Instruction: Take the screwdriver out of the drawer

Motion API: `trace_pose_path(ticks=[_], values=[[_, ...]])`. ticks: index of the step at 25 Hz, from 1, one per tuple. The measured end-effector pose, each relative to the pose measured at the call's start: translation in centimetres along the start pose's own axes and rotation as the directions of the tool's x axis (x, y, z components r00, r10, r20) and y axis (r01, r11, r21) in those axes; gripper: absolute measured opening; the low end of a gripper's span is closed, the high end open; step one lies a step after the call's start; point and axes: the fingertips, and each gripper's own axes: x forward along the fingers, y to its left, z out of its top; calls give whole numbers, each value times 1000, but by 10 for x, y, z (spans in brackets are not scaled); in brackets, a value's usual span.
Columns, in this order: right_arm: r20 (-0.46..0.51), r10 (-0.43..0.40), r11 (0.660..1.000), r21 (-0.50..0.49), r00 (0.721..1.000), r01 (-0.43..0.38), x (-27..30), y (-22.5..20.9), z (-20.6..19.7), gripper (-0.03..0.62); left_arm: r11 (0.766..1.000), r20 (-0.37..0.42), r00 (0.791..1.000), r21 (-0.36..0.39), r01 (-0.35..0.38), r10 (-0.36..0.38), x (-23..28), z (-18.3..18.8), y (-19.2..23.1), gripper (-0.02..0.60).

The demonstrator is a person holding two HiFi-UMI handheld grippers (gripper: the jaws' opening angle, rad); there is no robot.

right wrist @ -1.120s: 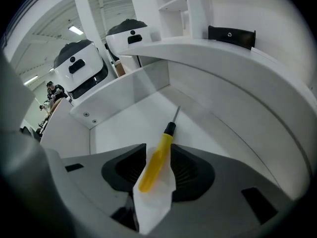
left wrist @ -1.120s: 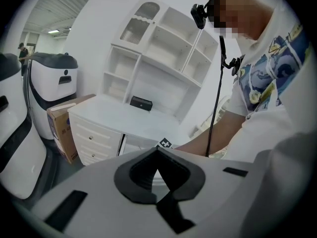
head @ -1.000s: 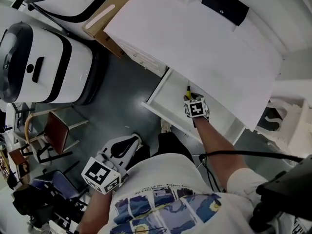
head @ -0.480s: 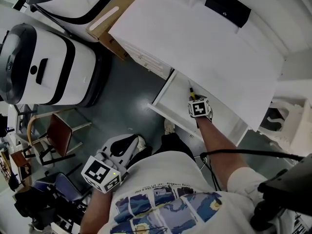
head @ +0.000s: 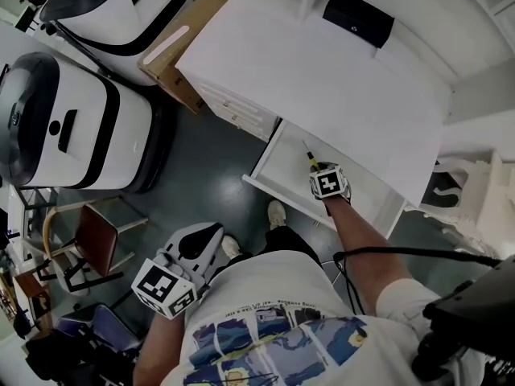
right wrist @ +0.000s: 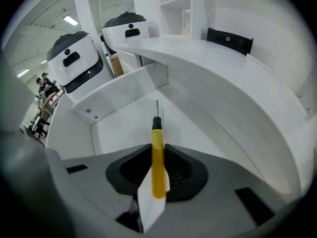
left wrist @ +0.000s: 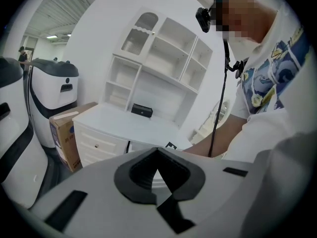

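Observation:
The screwdriver (right wrist: 157,155) has a yellow handle and a thin metal shaft. My right gripper (right wrist: 157,171) is shut on the handle, and its jaws have just been closing round it. The shaft points away from me over the white floor of the open drawer (right wrist: 124,128). In the head view the right gripper (head: 319,170) hangs in the drawer (head: 269,185) under the desk top, with the screwdriver (head: 309,157) sticking out beyond it. My left gripper (head: 199,246) is low by my body, far from the drawer. Its jaws (left wrist: 158,176) meet with nothing between them.
The white desk top (head: 322,79) overhangs the drawer and carries a black box (head: 358,18). A cardboard box (head: 173,47) stands at the desk's left end. Two large white machines (head: 72,127) and a chair (head: 96,227) stand on the left, a white chair (head: 467,195) on the right.
The right gripper's jaws have closed on the screwdriver's handle, and the tool now shows a little higher in the drawer. The left gripper has shifted slightly.

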Motion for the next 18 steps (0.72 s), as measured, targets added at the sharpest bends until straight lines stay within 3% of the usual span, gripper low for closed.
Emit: trace_pose_path(ticks=[9,18], values=[[17,3,1000,-13,1000,-3,-37,17,-5,97,999,57,997,8,50,-50,-25,-2,-3,14],[94,12,1000,15,996,-13,-89,44,-3,97,998,104,992,15,64,-66,-67,-18,-7,14]])
